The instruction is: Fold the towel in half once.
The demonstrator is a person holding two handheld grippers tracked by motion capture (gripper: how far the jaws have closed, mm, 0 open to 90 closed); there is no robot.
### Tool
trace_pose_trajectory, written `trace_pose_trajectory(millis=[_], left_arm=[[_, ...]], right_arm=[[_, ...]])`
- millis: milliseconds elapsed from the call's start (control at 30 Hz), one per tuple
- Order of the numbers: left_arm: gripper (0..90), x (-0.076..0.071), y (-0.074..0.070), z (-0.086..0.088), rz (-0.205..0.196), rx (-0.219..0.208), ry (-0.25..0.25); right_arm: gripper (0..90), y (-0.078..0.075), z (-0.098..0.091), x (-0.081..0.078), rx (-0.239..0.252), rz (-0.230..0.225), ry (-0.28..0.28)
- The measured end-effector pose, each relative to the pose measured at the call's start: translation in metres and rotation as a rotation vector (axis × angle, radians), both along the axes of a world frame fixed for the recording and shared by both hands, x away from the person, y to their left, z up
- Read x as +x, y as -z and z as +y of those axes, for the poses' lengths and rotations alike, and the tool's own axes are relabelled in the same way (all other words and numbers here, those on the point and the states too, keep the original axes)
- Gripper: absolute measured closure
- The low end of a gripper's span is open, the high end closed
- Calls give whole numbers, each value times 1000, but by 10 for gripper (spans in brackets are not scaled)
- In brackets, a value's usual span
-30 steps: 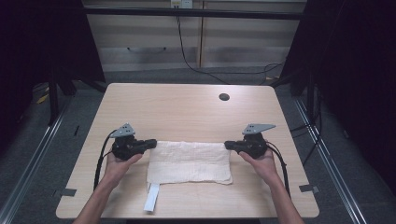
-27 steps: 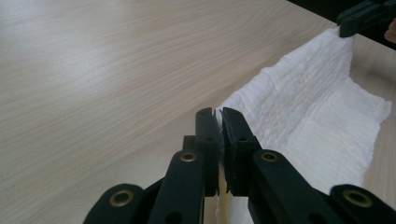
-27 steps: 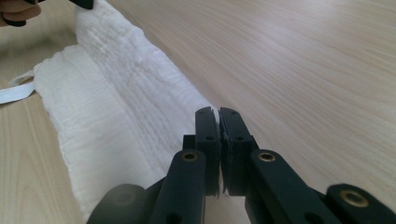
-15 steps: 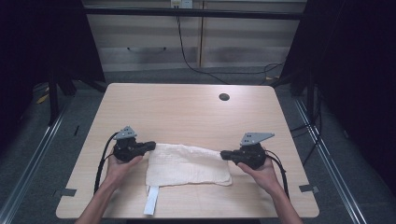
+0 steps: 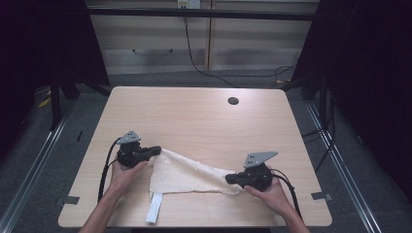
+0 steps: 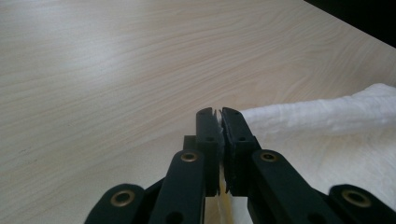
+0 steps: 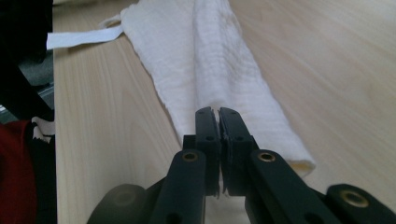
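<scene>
Cloth stretched between two grippers on one wooden table

One table (image 5: 194,116) carries one white cloth (image 5: 187,175), lying near the person's edge and drawn out slantwise, with one white strap (image 5: 154,208) trailing from its near left corner. Two grippers hold it: the left gripper (image 5: 156,150) is clamped on the cloth's far left corner, the right gripper (image 5: 228,179) clamped on its bunched right end. One small dark hole (image 5: 233,101) sits near the table's far edge.
</scene>
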State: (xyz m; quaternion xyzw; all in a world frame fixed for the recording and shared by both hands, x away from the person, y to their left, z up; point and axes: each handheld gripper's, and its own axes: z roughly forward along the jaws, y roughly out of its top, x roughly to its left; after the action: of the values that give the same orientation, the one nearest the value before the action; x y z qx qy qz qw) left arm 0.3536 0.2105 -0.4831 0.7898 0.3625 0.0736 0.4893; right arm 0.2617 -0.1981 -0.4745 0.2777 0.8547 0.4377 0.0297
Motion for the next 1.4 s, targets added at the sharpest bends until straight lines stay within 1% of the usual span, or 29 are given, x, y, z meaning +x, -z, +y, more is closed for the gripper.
trace_pose_trajectory(millis=[100, 133, 200, 267, 300, 333, 367, 433, 467, 500, 533, 567, 600, 633, 700, 733, 767, 867, 1000, 1033, 1067, 1100, 1133, 1167, 1200, 1300, 1333, 1367, 1400], left_arm=[[865, 0, 1, -2, -2, 10, 15], [865, 0, 1, -3, -1, 13, 15], [865, -1, 1, -4, 0, 7, 17], [865, -1, 0, -5, -2, 4, 20], [865, -1, -1, -5, -5, 2, 22], [865, -1, -1, -5, -2, -9, 18], [865, 0, -2, -6, -5, -5, 21], [865, 0, -5, -9, -11, -15, 23], [864, 0, -7, -10, -15, -23, 22], [864, 0, -9, -13, -17, -23, 28], [864, 0, -11, -15, -25, -22, 33], [864, 0, -13, -17, -37, -31, 39], [864, 1, -15, -18, -35, -30, 45], [864, 2, -17, -21, -42, -32, 51], [864, 4, -23, -26, -61, -31, 66], [865, 5, -26, -27, -63, -33, 66], [865, 6, -29, -29, -68, -36, 70], [865, 4, -38, -34, -93, -44, 92], [864, -10, -45, -40, -120, -22, 152], [864, -14, -45, -41, -129, -5, 166], [864, -18, -44, -42, -130, 14, 178], [864, -23, -41, -41, -131, 29, 190], [864, -27, -39, -39, -132, 35, 193], [864, -30, -35, -37, -125, 29, 195], [864, -32, -34, -35, -121, 33, 196], [864, -39, -29, -30, -107, 50, 207], [864, -43, -27, -30, -109, 65, 212], [864, -48, -24, -30, -116, 100, 224], [863, -53, -19, -31, -107, 117, 236]], right_arm=[[874, 8, 1, -3, -31, 13, -15], [874, 11, 2, -3, -42, 27, -19], [874, 17, 5, -3, -64, 42, -28], [876, 22, 8, -3, -97, 55, -30], [877, 23, 8, -2, -91, 63, -29], [878, 23, 7, -1, -91, 67, -21], [879, 23, 6, 1, -94, 65, -9], [881, 26, 2, 7, -68, 86, 14], [882, 26, 1, 10, -66, 86, 27], [882, 26, 0, 14, -69, 84, 39], [882, 26, -1, 18, -77, 77, 63], [883, 25, -2, 20, -81, 79, 73], [883, 25, -3, 23, -83, 80, 94], [882, 25, -4, 26, -94, 71, 104], [882, 24, -6, 30, -103, 72, 130], [883, 25, -8, 34, -112, 56, 142], [883, 24, -8, 35, -118, 52, 150], [883, 26, -14, 42, -106, 44, 179], [883, 26, -15, 43, -103, 43, 189], [883, 26, -15, 43, -112, 39, 191], [883, 26, -14, 42, -108, 35, 190], [883, 26, -14, 42, -124, 27, 189], [883, 26, -13, 41, -120, 29, 192], [883, 26, -14, 42, -114, 25, 187], [884, 27, -14, 42, -111, 29, 191], [884, 27, -14, 42, -110, 30, 191], [884, 27, -14, 42, -110, 26, 192], [884, 27, -14, 40, -113, 25, 194], [884, 27, -13, 40, -112, 13, 195]])
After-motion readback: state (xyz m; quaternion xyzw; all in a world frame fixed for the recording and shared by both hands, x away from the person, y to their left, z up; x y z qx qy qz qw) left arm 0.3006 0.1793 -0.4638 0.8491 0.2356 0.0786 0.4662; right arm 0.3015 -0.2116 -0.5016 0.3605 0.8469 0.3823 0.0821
